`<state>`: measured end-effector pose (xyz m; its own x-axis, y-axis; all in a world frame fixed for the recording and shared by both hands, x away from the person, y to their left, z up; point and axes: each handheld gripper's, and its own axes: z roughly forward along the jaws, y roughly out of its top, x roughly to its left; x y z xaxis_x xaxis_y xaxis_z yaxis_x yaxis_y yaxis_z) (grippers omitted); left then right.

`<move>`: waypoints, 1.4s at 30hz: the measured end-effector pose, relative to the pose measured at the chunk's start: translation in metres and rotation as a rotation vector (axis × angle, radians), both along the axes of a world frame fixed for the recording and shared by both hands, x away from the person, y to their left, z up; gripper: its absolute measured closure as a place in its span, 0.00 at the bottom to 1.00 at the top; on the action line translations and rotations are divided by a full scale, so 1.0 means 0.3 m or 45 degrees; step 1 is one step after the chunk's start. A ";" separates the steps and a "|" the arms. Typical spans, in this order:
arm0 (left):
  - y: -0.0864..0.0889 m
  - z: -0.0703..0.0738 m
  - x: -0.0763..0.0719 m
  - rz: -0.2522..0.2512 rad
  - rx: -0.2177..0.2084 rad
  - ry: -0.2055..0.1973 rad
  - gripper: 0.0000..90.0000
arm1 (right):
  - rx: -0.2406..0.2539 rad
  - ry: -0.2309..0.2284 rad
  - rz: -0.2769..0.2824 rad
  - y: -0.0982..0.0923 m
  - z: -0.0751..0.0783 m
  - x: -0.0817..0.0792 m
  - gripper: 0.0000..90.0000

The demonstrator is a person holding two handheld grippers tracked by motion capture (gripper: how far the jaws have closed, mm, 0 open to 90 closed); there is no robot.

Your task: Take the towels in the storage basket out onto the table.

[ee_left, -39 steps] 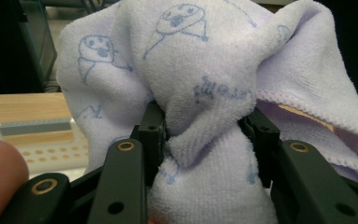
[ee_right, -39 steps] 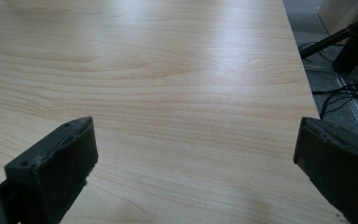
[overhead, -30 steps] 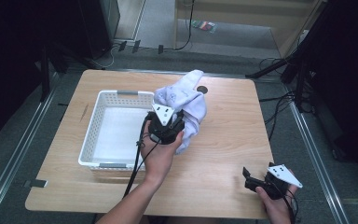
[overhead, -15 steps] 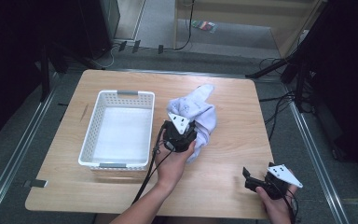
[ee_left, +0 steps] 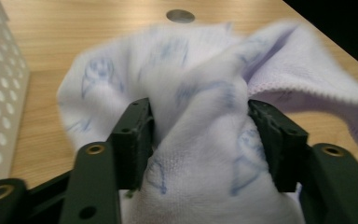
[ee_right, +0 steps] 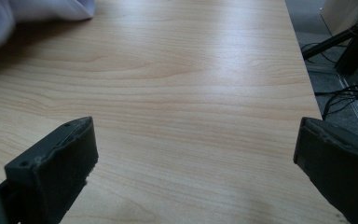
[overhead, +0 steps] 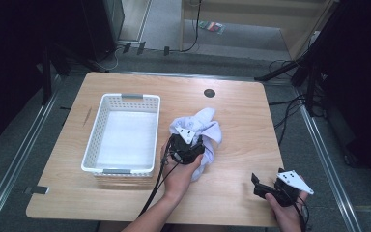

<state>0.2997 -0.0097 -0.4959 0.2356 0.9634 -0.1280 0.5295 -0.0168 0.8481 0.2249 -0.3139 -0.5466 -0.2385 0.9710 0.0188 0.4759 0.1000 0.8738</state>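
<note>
Two grippers work at the wooden desk (overhead: 241, 121). One white cloth (overhead: 204, 126) with faint blue print lies bunched on the desk just right of the white perforated basket (overhead: 121, 166), apart from it. The left gripper (overhead: 187, 145) sits over the near side of the cloth; in the left gripper view its fingers (ee_left: 133, 135) have just been opening, and a fold of the cloth (ee_left: 205, 140) is between them, bulging against both pads – whether they press it or merely brush it I cannot tell. The right gripper (overhead: 257, 182) rests near the desk's front right corner, well apart from the cloth, its fingers (ee_right: 58, 161) spread wide over bare wood – nothing between them.
</note>
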 end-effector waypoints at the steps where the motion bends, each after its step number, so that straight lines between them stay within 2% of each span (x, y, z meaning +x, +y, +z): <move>1: -0.004 0.000 -0.004 -0.005 0.009 -0.001 0.40 | 0.001 0.000 -0.001 0.000 0.000 0.000 0.00; 4: -0.015 0.002 -0.008 -0.014 0.023 0.027 0.14 | 0.000 0.001 -0.001 0.000 0.000 0.000 0.00; 7: -0.015 0.010 -0.016 -0.029 0.020 0.029 0.05 | -0.001 0.000 -0.001 0.000 0.000 0.000 0.00; 9: -0.007 0.022 -0.022 -0.069 0.009 0.022 0.00 | 0.000 0.000 -0.001 0.000 0.000 0.000 0.00; 15: 0.019 0.068 -0.042 -0.088 -0.017 -0.033 0.00 | 0.000 0.002 -0.002 0.001 0.000 0.000 0.00; 26: 0.115 0.147 -0.070 -0.090 -0.033 -0.122 0.00 | -0.005 0.002 -0.004 0.001 0.000 0.001 0.00; 32: 0.188 0.180 -0.086 -0.072 -0.028 -0.164 0.00 | -0.010 0.003 -0.006 0.002 0.000 0.001 0.00; 42: 0.334 0.214 -0.105 -0.012 -0.034 -0.201 0.00 | -0.010 0.006 -0.010 0.003 0.000 0.001 0.00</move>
